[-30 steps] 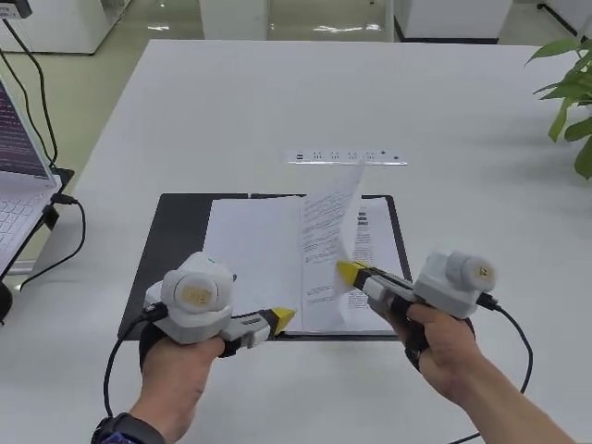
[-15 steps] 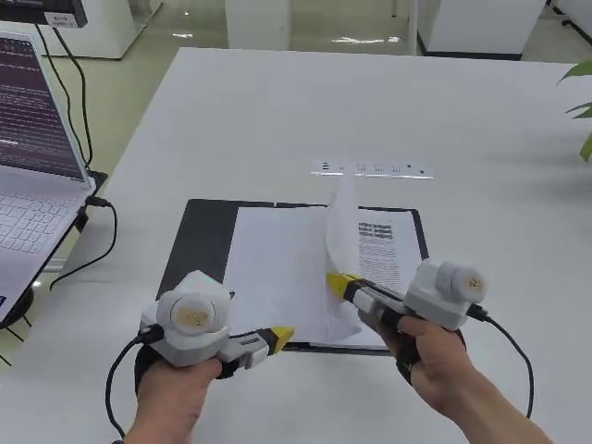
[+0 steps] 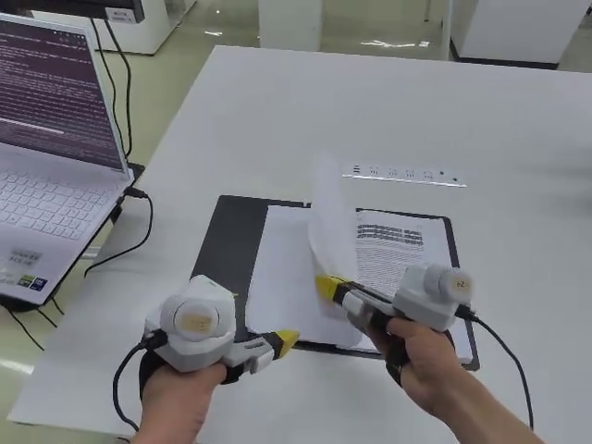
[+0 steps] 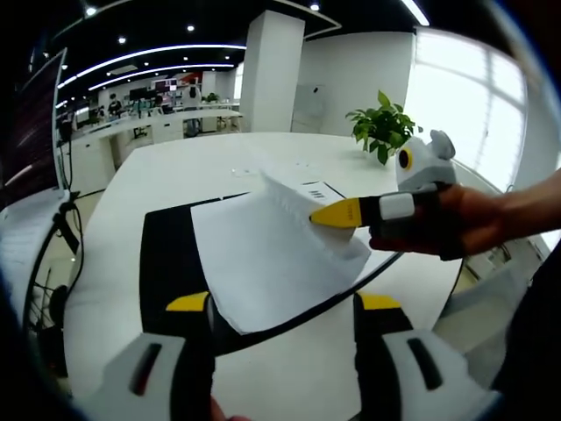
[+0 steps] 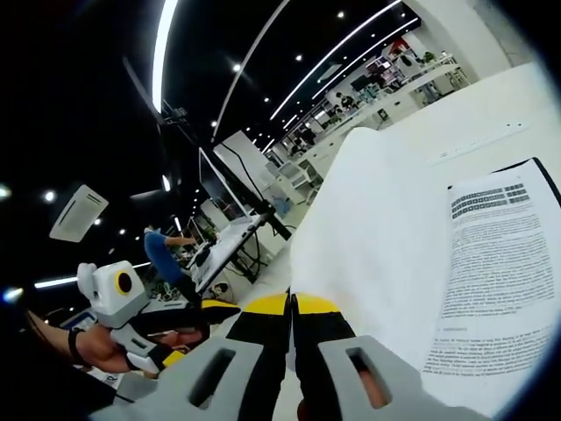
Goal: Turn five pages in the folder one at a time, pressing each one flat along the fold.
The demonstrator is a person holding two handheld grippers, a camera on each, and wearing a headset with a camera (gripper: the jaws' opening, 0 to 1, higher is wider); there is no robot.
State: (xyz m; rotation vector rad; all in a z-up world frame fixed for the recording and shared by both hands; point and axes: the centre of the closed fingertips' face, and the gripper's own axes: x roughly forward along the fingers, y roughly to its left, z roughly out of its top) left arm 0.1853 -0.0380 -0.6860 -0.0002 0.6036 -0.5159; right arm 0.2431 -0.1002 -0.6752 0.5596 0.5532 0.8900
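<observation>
Folder lay open and flat near the front edge of the white tabletop, with a power strip just beyond its far edge. The right hand-held gripper had its yellow-tipped jaws closed on the lower edge of one page, which stood lifted and curled above the fold, printed text exposed on the sheet to its right. The left hand-held gripper hovered at the folder's near edge, jaws spread wide, gripping nothing.
</observation>
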